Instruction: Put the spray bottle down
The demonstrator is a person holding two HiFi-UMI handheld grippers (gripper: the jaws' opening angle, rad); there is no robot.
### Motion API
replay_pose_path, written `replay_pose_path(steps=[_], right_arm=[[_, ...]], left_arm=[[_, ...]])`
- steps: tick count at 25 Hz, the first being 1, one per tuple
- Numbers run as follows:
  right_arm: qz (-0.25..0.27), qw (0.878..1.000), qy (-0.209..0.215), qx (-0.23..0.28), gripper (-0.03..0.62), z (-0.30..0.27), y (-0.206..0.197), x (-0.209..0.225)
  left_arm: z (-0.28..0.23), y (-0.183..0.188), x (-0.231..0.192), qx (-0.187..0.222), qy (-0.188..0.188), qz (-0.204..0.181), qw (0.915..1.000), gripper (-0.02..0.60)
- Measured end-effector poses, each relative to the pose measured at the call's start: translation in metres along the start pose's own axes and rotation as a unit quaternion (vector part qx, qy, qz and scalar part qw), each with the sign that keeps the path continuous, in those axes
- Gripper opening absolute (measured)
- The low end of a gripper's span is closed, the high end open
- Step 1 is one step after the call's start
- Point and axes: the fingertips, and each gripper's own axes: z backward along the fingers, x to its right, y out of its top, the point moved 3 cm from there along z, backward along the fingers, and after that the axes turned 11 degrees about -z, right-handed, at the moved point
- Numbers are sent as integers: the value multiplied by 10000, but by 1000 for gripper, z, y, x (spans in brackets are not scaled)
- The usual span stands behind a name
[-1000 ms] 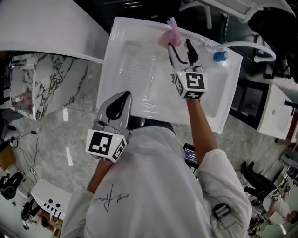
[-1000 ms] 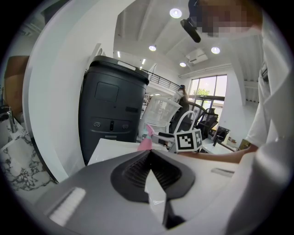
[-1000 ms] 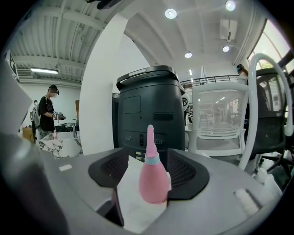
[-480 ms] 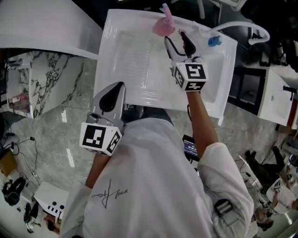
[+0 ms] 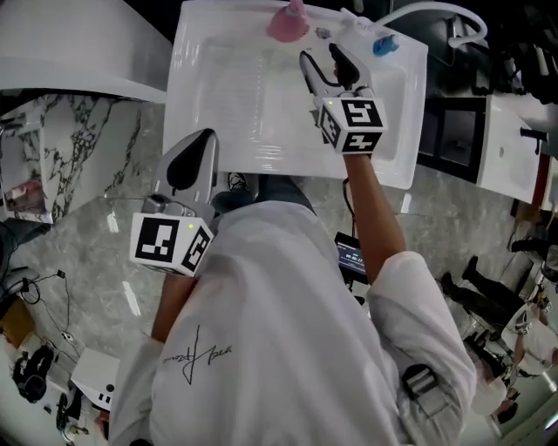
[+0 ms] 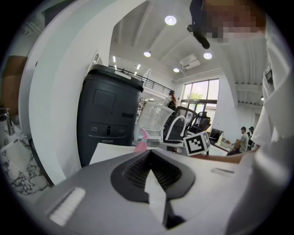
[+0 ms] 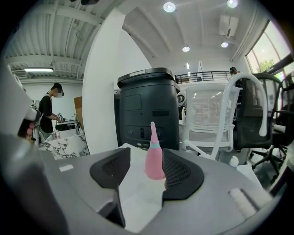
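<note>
The pink spray bottle stands upright by itself at the far edge of the white table. It shows in the right gripper view as a pink cone beyond the jaw tips, and small in the left gripper view. My right gripper hovers over the table a short way back from the bottle, not touching it. Its jaws are closing from wide, with only bare table between them. My left gripper hangs at the table's near edge, its pads together on nothing.
A small blue-capped bottle lies at the table's far right corner. A black bin and white chairs stand behind the table. A curved white counter runs at the left, and marble floor lies below.
My right gripper has drawn back from the spray bottle toward me, leaving it standing on the table. The left gripper has drifted only slightly.
</note>
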Motion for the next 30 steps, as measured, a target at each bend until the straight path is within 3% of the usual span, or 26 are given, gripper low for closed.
replay_pose_path(steps=[30], right_arm=[[-427,9979,-447,-197,95,91,-16,-38]], left_arm=[[37,-1,-1,360,-311,-70,9988,51]])
